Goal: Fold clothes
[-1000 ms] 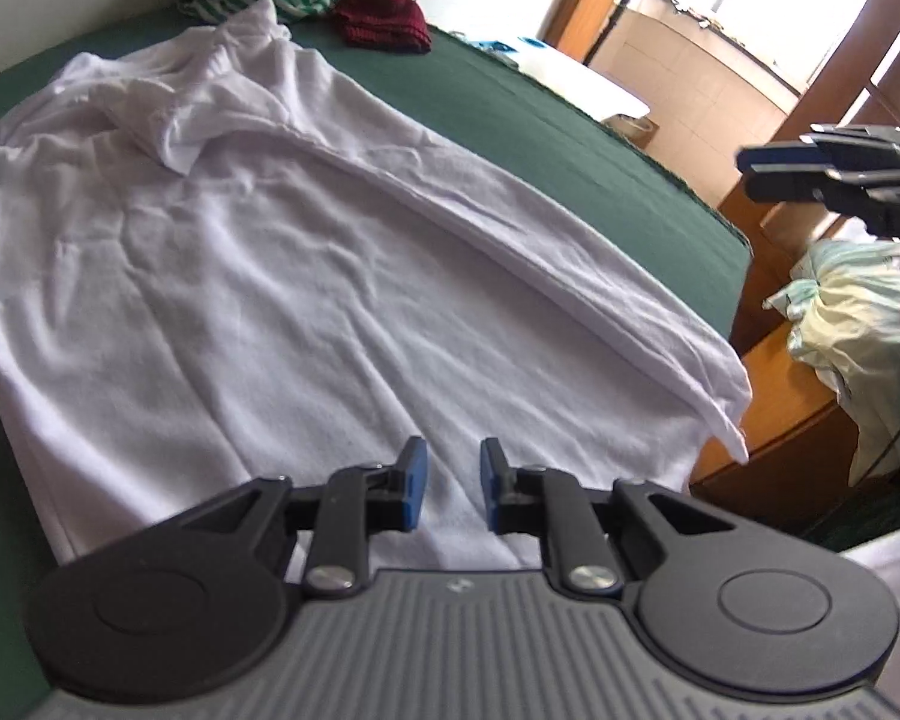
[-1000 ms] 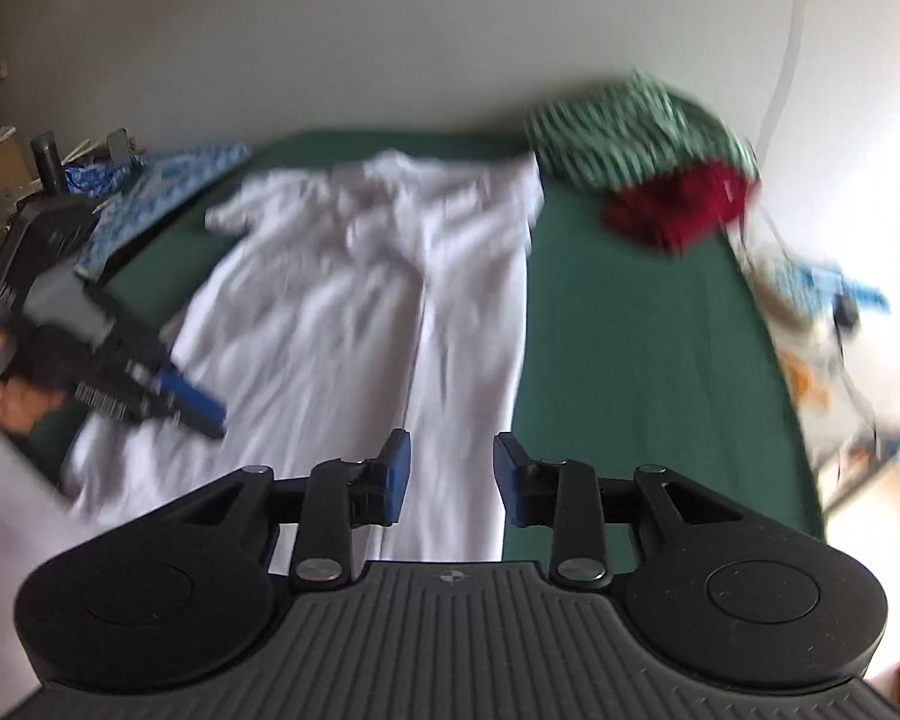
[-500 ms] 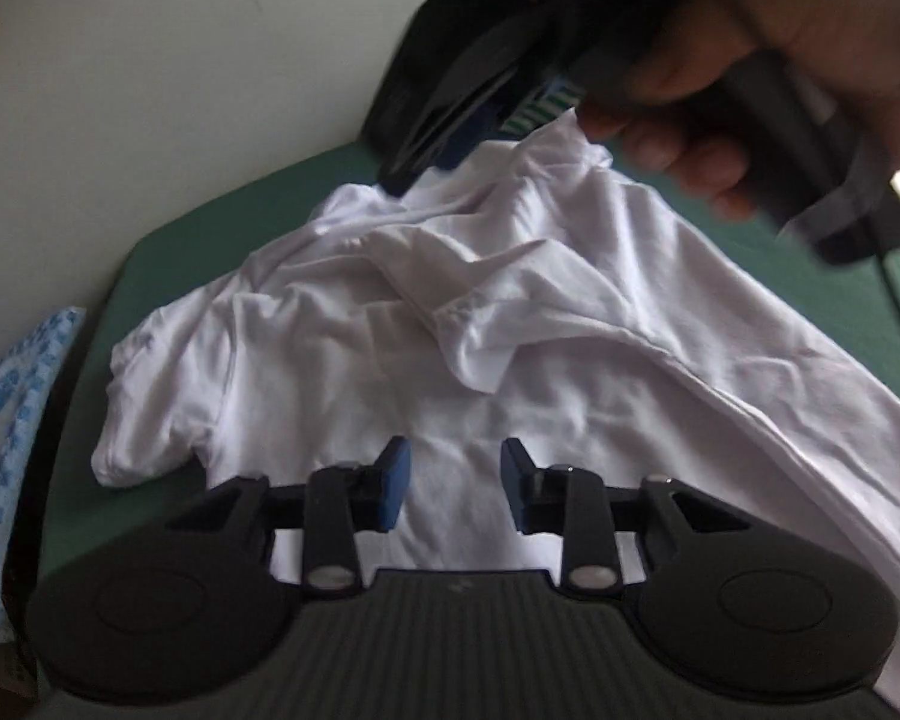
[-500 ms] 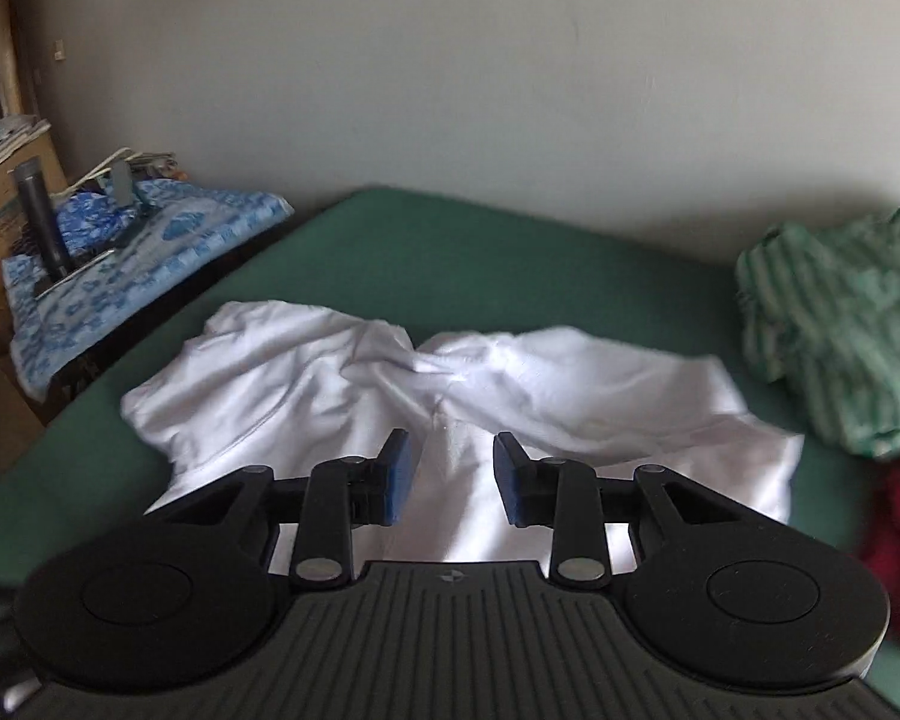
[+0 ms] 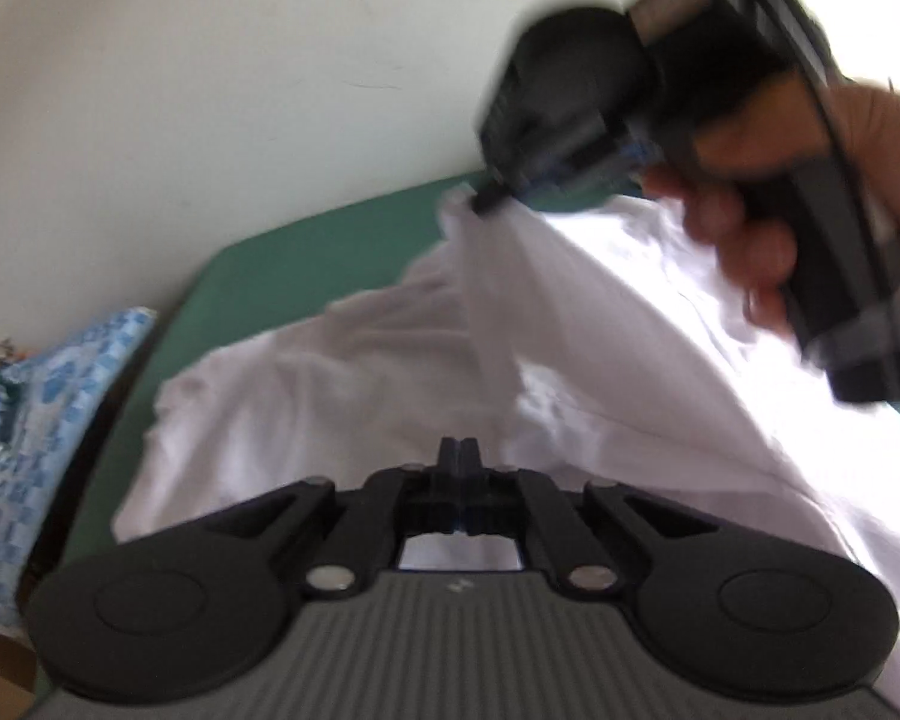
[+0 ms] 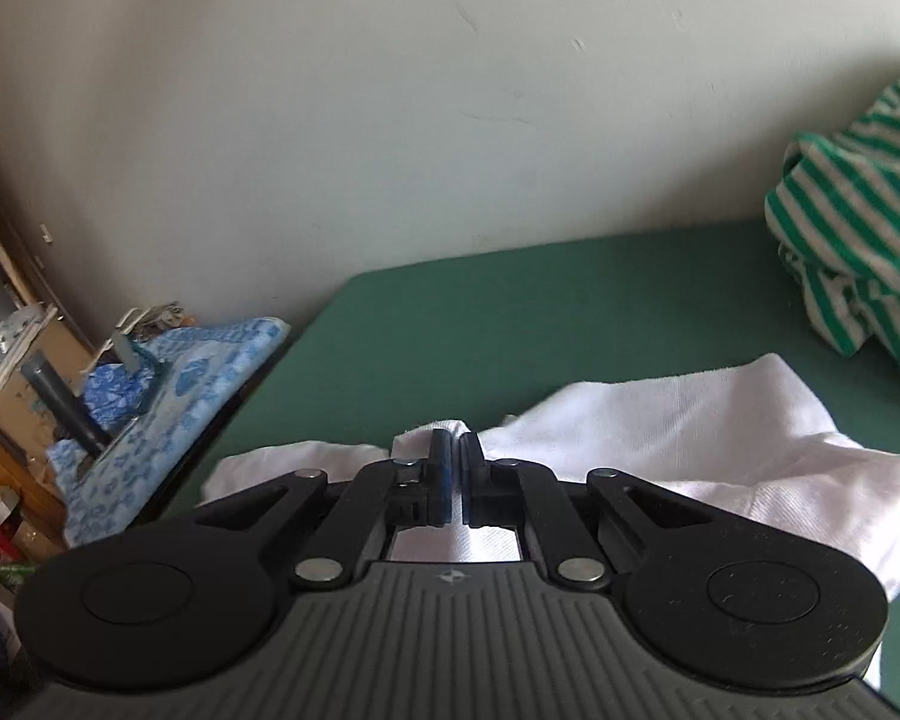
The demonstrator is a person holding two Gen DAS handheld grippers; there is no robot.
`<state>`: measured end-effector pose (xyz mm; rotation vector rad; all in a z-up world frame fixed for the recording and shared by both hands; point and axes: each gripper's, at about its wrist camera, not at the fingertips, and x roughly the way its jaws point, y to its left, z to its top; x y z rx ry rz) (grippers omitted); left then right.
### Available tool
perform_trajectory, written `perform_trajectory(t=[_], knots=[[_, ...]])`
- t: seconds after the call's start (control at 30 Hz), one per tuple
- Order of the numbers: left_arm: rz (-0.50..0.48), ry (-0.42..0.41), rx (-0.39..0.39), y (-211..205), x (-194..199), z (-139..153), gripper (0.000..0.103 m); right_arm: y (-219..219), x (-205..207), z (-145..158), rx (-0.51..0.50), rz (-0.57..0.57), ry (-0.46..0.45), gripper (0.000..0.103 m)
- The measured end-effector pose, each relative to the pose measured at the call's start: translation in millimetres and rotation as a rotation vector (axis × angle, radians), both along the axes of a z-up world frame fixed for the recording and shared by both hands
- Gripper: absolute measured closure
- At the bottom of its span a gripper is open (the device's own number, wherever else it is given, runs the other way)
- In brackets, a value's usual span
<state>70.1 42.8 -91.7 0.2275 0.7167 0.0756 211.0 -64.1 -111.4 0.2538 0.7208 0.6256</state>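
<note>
A white shirt [image 5: 330, 396] lies rumpled on the green bed [image 5: 306, 264]. My left gripper [image 5: 459, 450] is low over its near part, with the jaws closing until they meet. Creases in the cloth run to the tips, so it looks pinched. My right gripper [image 5: 487, 203], held in a person's hand [image 5: 744, 240], has a peak of the shirt's far edge lifted off the bed. In the right wrist view the right gripper [image 6: 456, 450] is closing on a fold of the white shirt [image 6: 690, 420], and a bit of cloth pokes out past the pads.
A green-and-white striped garment [image 6: 858, 252] is heaped at the right of the bed [image 6: 510, 324]. A blue patterned cloth [image 6: 168, 384] covers a stand left of the bed, with cluttered shelves beyond it. A pale wall runs close behind the bed.
Both grippers went from open to shut. The right one dropped onto the shirt's far edge and pulled up a peak of cloth. The left one moved closer over the shirt.
</note>
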Motion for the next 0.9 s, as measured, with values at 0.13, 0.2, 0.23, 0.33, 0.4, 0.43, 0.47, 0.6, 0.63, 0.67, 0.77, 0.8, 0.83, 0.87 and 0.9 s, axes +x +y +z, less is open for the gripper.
perform_trajectory(t=[0.13, 0.2, 0.23, 0.33, 0.4, 0.43, 0.47, 0.6, 0.63, 0.67, 0.77, 0.8, 0.83, 0.87, 0.9], knots=[[-0.014, 0.052, 0.011, 6, 5, -9, 0.103, 4, 9, -33, -0.023, 0.007, 0.072, 0.092], [-0.061, 0.050, -0.037, 9, -1, -5, 0.103, -14, 7, -27, 0.057, 0.001, 0.081, 0.086], [-0.081, 0.033, -0.048, 8, -5, -2, 0.100, -30, 5, -20, 0.125, -0.015, 0.069, 0.078], [-0.142, -0.006, -0.049, 2, -6, 2, 0.087, -71, -5, 0, 0.110, -0.106, -0.010, 0.074], [-0.161, 0.011, -0.062, -1, 2, -1, 0.086, -89, -12, 9, -0.023, -0.173, -0.068, 0.074], [-0.173, 0.031, -0.079, -1, 7, -3, 0.086, -93, -14, 10, -0.106, -0.195, -0.085, 0.073], [-0.184, 0.050, -0.096, -1, 11, -5, 0.086, -97, -16, 8, -0.162, -0.214, -0.092, 0.073], [-0.176, 0.062, -0.094, -2, 14, -8, 0.103, -103, -8, -11, -0.244, -0.271, -0.045, 0.090], [-0.169, 0.057, -0.084, -1, 12, -8, 0.103, -103, -5, -16, -0.256, -0.284, -0.029, 0.101], [-0.160, 0.055, -0.078, 3, 9, -7, 0.103, -104, -1, -20, -0.261, -0.298, -0.017, 0.103], [-0.131, 0.079, -0.046, 17, -2, -10, 0.103, -103, 9, -25, -0.224, -0.337, -0.031, 0.103], [-0.123, 0.094, -0.037, 21, -4, -12, 0.103, -101, 12, -25, -0.239, -0.343, -0.050, 0.103], [-0.123, 0.089, -0.036, 25, -9, -12, 0.103, -101, 12, -24, -0.244, -0.347, -0.066, 0.103], [-0.129, 0.091, -0.058, 28, -12, -9, 0.103, -104, 8, -19, -0.223, -0.343, -0.077, 0.103], [-0.141, 0.080, -0.102, 30, -13, -3, 0.103, -107, 4, -14, -0.203, -0.339, -0.088, 0.102]])
